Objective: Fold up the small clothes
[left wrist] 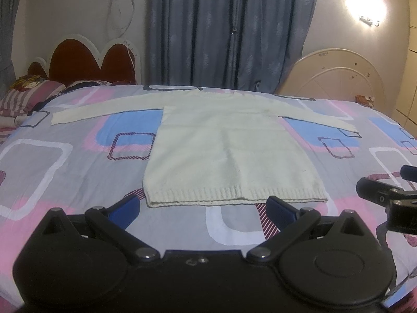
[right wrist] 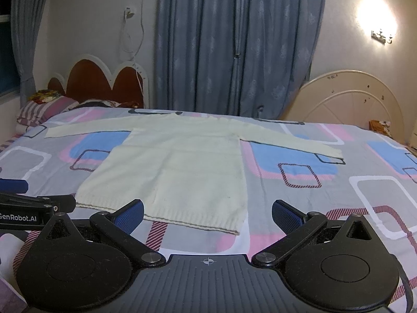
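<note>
A small cream knitted sweater (left wrist: pixel 229 151) lies flat on the bed with both sleeves spread out sideways and its ribbed hem toward me; it also shows in the right wrist view (right wrist: pixel 177 172). My left gripper (left wrist: pixel 203 212) is open and empty, just in front of the hem. My right gripper (right wrist: pixel 208 215) is open and empty, in front of the hem's right corner. The right gripper shows at the right edge of the left wrist view (left wrist: pixel 385 193). The left gripper shows at the left edge of the right wrist view (right wrist: pixel 31 203).
The sweater lies on a bedsheet (left wrist: pixel 65 156) patterned in grey, pink and blue. Striped pillows (left wrist: pixel 28 94) and a red headboard (left wrist: pixel 86 60) stand at the far left. Blue curtains (left wrist: pixel 224 31) hang behind. A cream headboard (left wrist: pixel 336 78) leans at the far right.
</note>
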`<state>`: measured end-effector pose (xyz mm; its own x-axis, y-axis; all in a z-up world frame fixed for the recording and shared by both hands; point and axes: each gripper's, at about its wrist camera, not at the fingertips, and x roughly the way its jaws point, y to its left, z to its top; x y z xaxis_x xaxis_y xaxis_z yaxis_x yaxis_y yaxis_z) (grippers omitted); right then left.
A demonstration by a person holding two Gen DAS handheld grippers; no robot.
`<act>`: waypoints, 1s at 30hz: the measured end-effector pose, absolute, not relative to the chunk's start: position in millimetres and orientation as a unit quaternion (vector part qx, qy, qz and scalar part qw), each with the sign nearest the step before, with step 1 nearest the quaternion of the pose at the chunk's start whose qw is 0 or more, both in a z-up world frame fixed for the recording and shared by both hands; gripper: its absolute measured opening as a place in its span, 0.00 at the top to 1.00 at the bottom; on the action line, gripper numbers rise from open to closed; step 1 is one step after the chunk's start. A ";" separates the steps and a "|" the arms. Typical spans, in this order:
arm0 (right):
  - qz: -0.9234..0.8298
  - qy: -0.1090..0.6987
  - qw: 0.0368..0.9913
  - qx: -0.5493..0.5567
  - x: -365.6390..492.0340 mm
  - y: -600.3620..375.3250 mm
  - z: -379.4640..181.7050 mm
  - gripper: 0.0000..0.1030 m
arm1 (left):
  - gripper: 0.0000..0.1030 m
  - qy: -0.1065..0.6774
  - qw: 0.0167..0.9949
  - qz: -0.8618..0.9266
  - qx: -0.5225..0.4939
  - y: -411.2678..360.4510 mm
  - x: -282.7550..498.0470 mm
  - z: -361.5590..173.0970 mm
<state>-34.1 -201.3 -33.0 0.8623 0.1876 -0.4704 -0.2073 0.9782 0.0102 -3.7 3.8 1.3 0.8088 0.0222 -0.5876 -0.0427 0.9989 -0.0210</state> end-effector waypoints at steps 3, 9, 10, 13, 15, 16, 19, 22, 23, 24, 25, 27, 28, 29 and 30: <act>0.102 0.241 0.965 -0.021 -33.7 -200.6 -32.9 0.00 | 0.00 0.307 0.951 0.017 -0.017 2.6 -4.2 2.6; 0.103 0.240 0.965 -0.022 -34.7 -198.9 -32.2 0.00 | 0.00 0.305 0.952 0.018 -0.020 6.7 -6.4 1.1; 0.103 0.240 0.965 -0.022 -34.3 -198.6 -32.1 0.00 | 0.00 0.305 0.952 0.018 -0.020 6.6 -6.6 1.2; 0.103 0.239 0.965 -0.022 -34.3 -198.4 -32.2 0.00 | 0.00 0.305 0.952 0.018 -0.021 8.1 -5.7 1.5; 0.102 0.239 0.965 -0.021 -34.0 -197.5 -31.6 0.00 | 0.00 0.304 0.952 0.018 -0.021 7.9 -5.7 1.4; 0.102 0.238 0.966 -0.021 -33.5 -197.3 -31.4 0.00 | 0.00 0.304 0.952 0.018 -0.021 7.9 -5.7 1.3; 0.103 0.239 0.965 -0.021 -32.5 -195.8 -31.9 0.00 | 0.00 0.305 0.952 0.018 -0.021 8.3 -5.4 1.7; 0.104 0.237 0.966 -0.021 -33.9 -195.9 -31.6 0.00 | 0.00 0.304 0.952 0.018 -0.020 8.0 -5.6 1.9; 0.104 0.237 0.966 -0.021 -34.1 -196.5 -31.6 0.00 | 0.00 0.304 0.952 0.018 -0.020 7.9 -5.5 1.9; 0.103 0.237 0.966 -0.020 -33.8 -196.8 -31.3 0.00 | 0.00 0.304 0.952 0.018 -0.020 8.2 -5.8 1.9; 0.103 0.237 0.966 -0.019 -34.1 -196.9 -31.3 0.00 | 0.00 0.304 0.952 0.018 -0.020 8.3 -5.7 2.0; 0.102 0.237 0.966 -0.019 -34.7 -197.0 -30.8 0.00 | 0.00 0.304 0.952 0.018 -0.019 8.6 -5.5 2.5; 0.102 0.237 0.966 -0.019 -34.6 -197.1 -30.7 0.00 | 0.00 0.303 0.953 0.018 -0.019 8.8 -5.7 2.8; 0.103 0.237 0.966 -0.019 -35.1 -197.6 -31.0 0.00 | 0.00 0.303 0.953 0.018 -0.019 8.9 -5.4 3.2; 0.102 0.237 0.966 -0.019 -34.9 -197.4 -30.9 0.00 | 0.00 0.303 0.952 0.018 -0.019 8.9 -5.4 3.2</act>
<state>-34.9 -197.4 -30.9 0.8671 0.1889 -0.4609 -0.2070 0.9783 0.0115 -5.4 8.9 3.2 0.8152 0.0221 -0.5787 -0.0454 0.9986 -0.0258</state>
